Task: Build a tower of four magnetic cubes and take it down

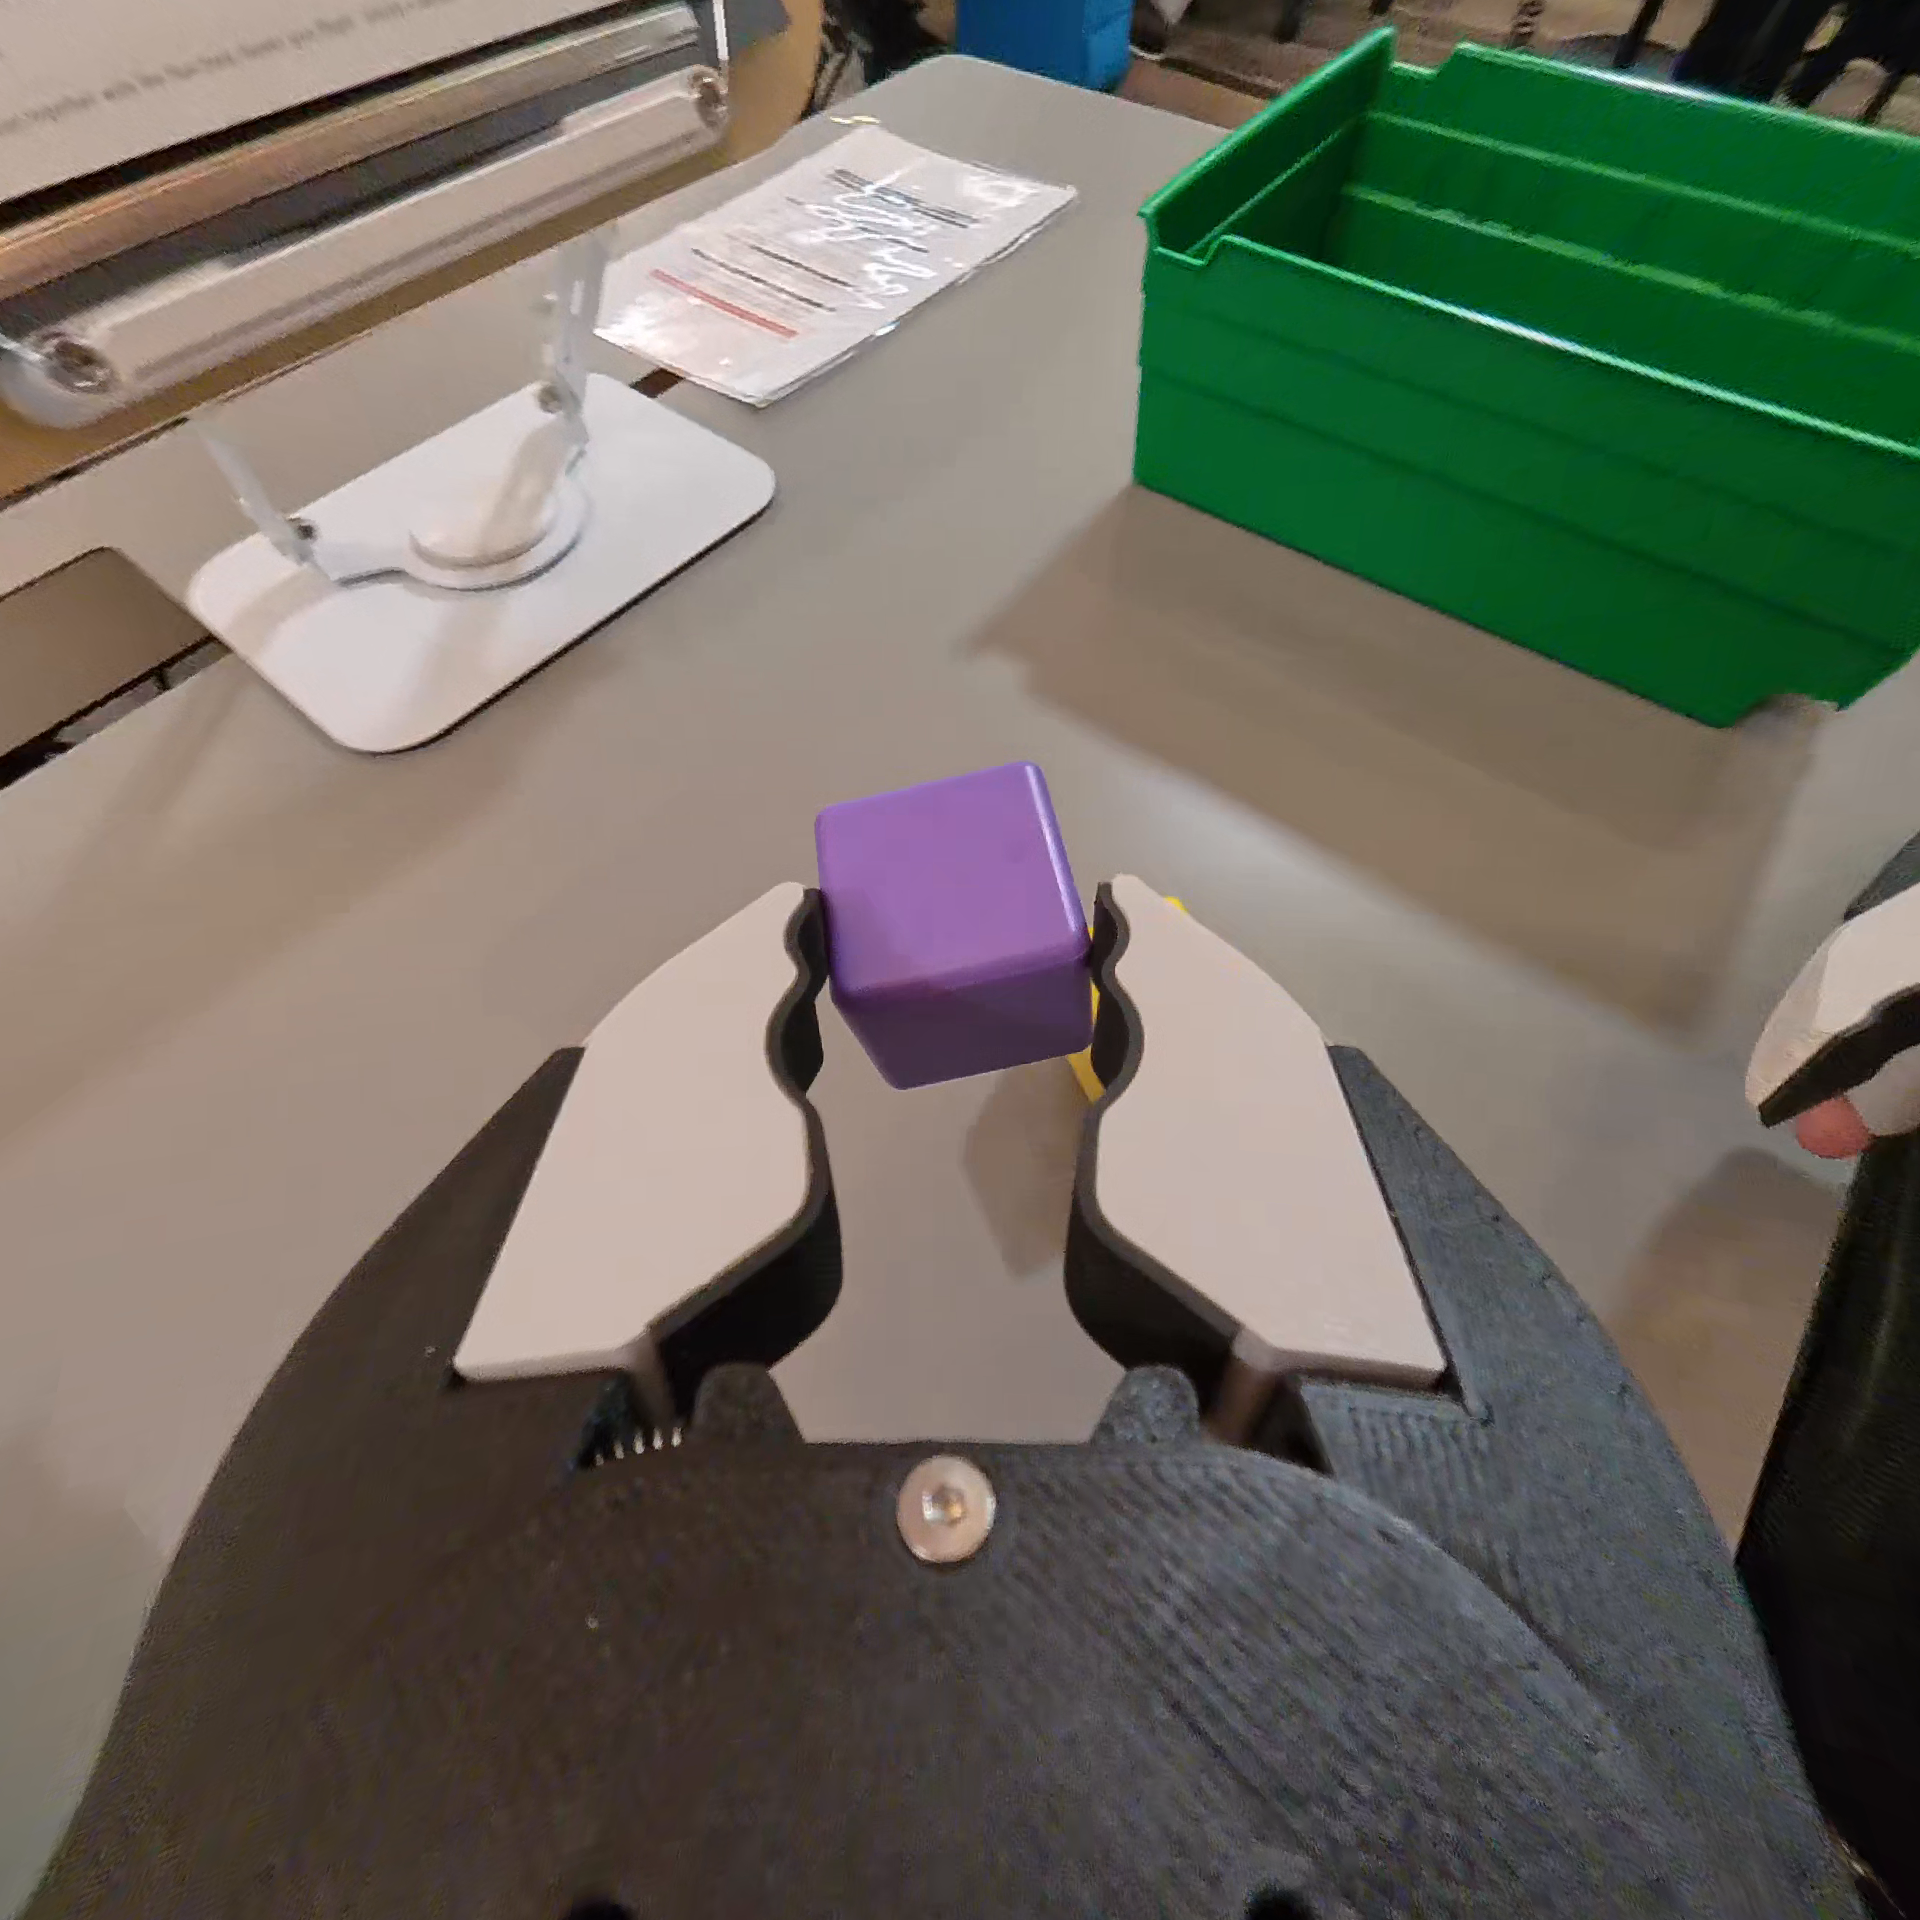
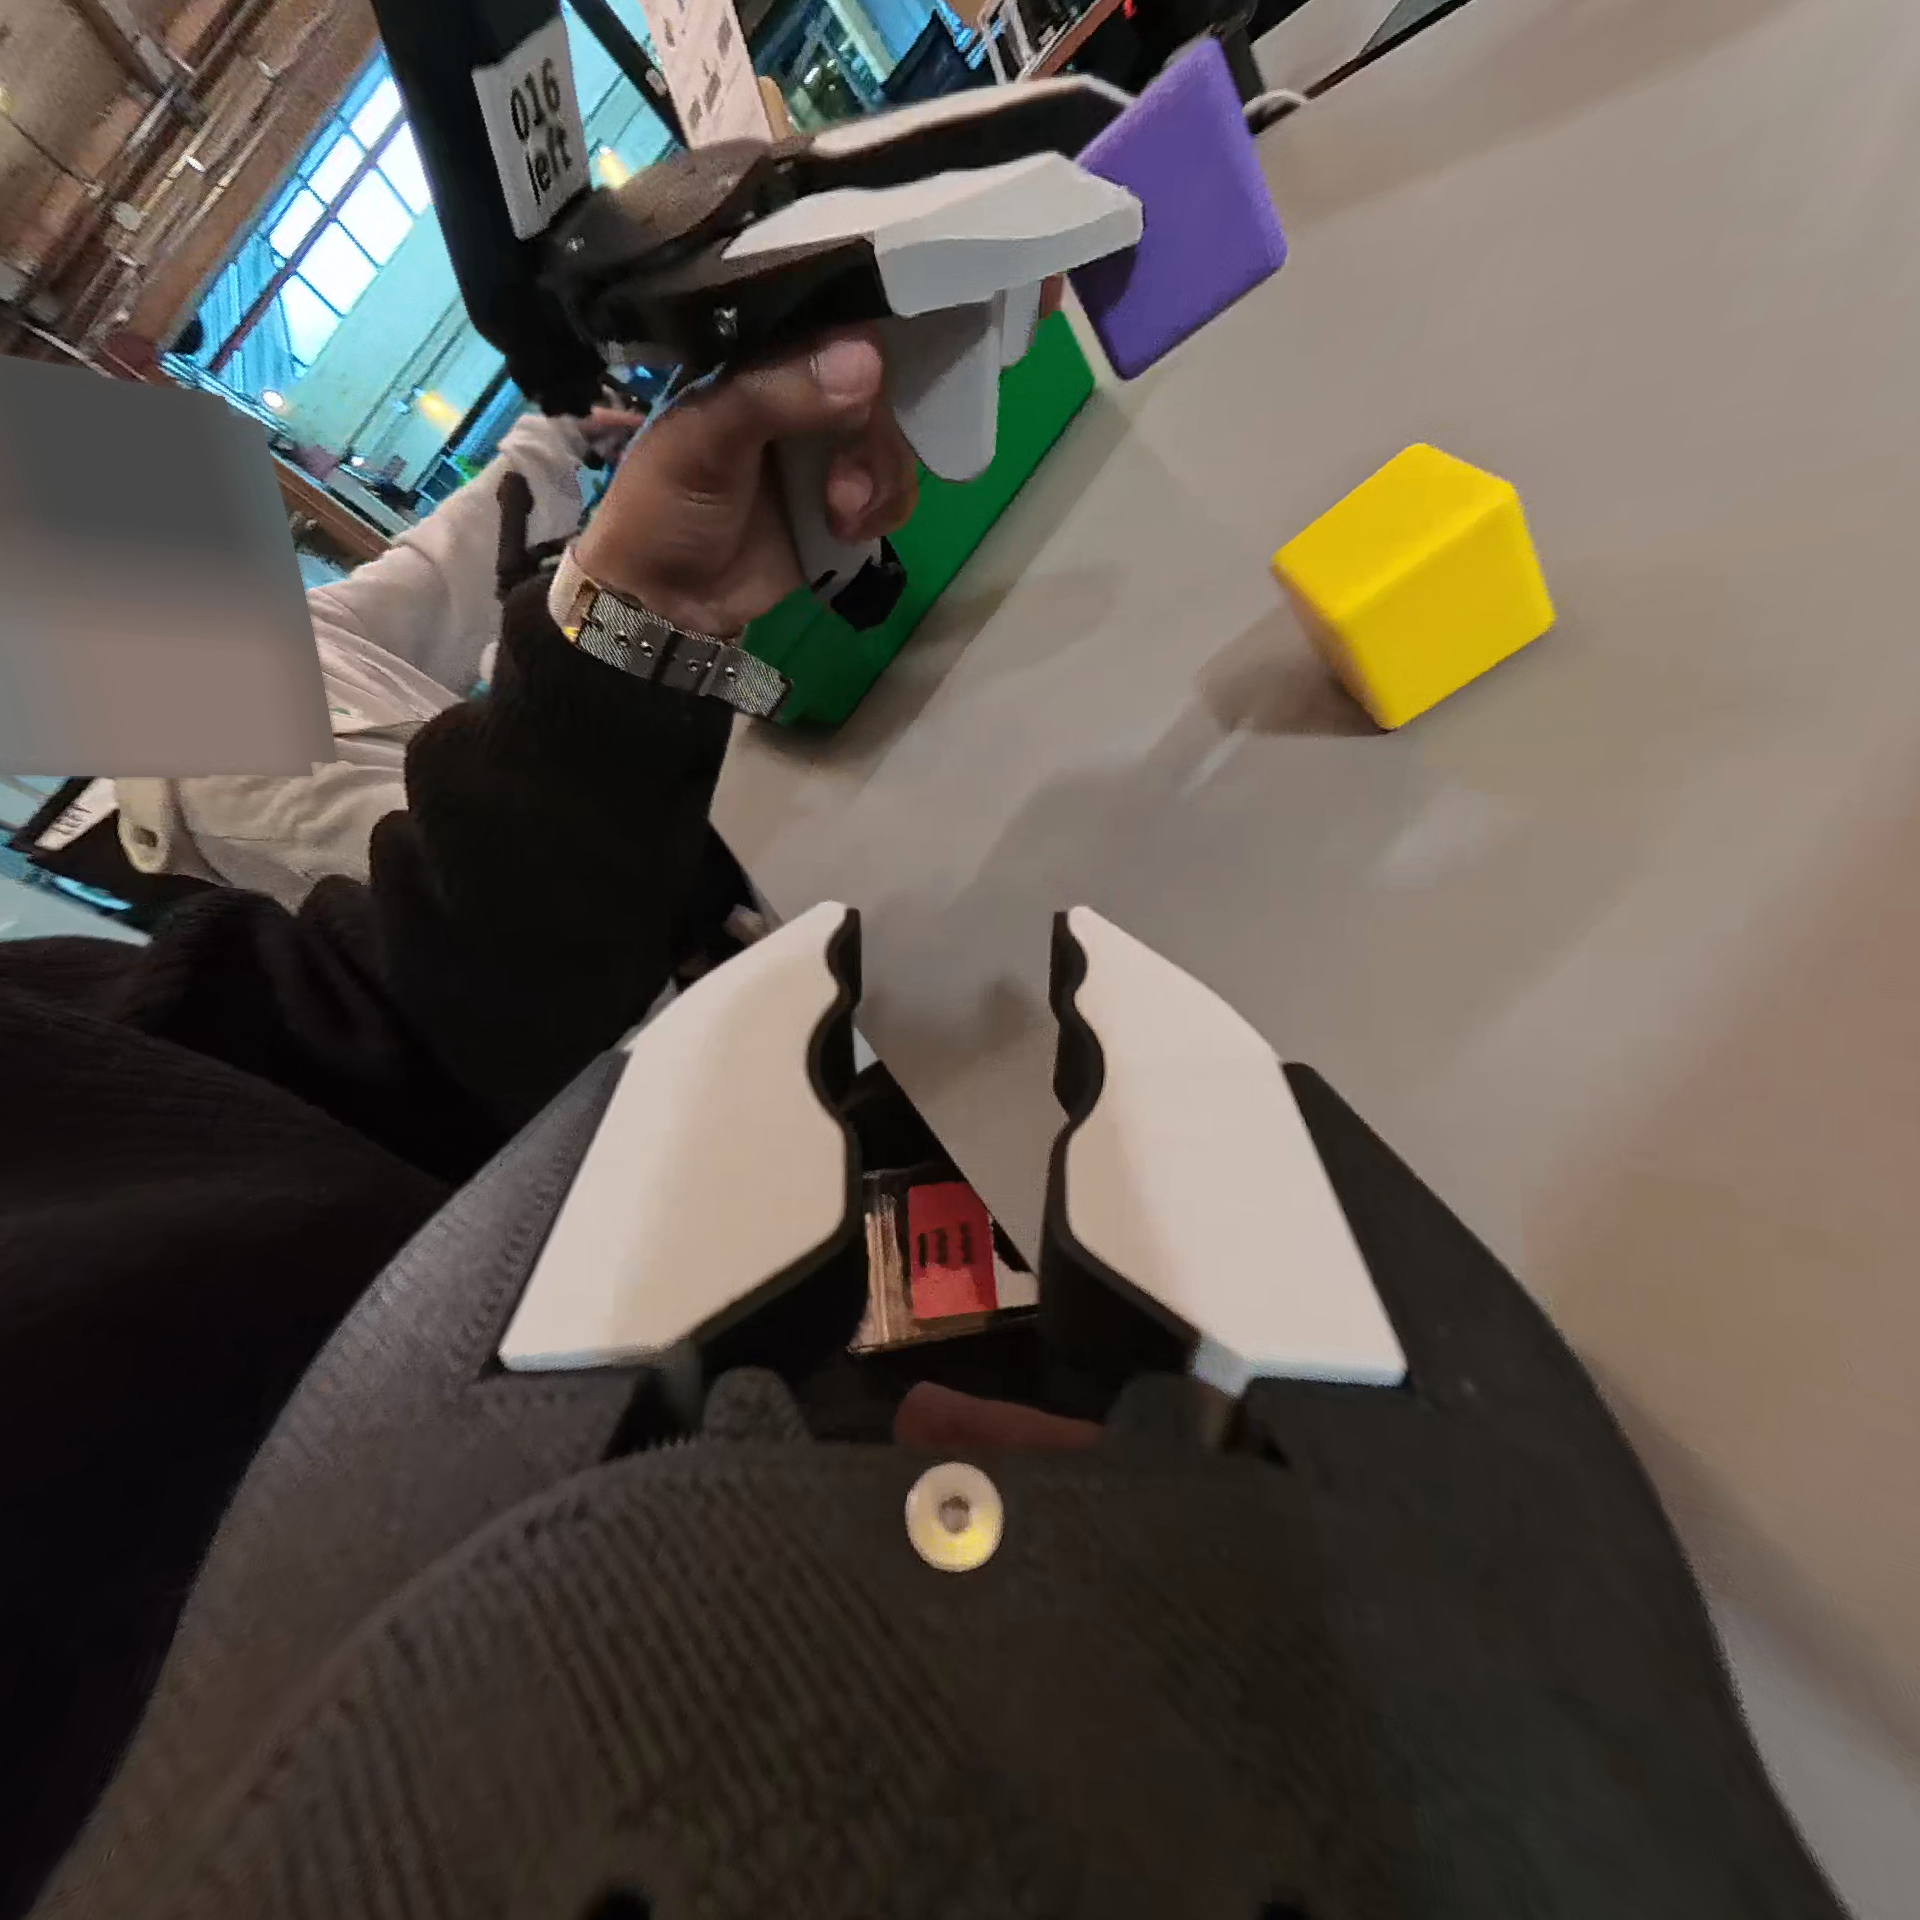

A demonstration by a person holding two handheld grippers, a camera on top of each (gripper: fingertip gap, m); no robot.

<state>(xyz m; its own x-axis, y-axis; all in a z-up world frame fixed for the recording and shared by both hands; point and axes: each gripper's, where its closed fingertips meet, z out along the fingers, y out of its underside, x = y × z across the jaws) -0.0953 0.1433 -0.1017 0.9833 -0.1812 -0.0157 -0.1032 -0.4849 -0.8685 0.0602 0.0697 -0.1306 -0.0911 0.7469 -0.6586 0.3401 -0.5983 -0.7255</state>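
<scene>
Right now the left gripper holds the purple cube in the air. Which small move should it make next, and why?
Probably carry the purple cube over the yellow cube and lower it on top. The left gripper is shut on it above the table, the yellow cube lies alone there, and the right gripper is open and empty.

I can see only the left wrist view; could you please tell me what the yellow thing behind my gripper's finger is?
Observer: It is a yellow cube, standing alone on the table.
Operator: Does it touch the purple cube?
Observer: No. The right wrist view shows the purple cube, held in the left gripper, well apart from it.
Operator: And the right gripper?
Observer: The right gripper is open and empty, pointing toward the yellow cube.
</scene>
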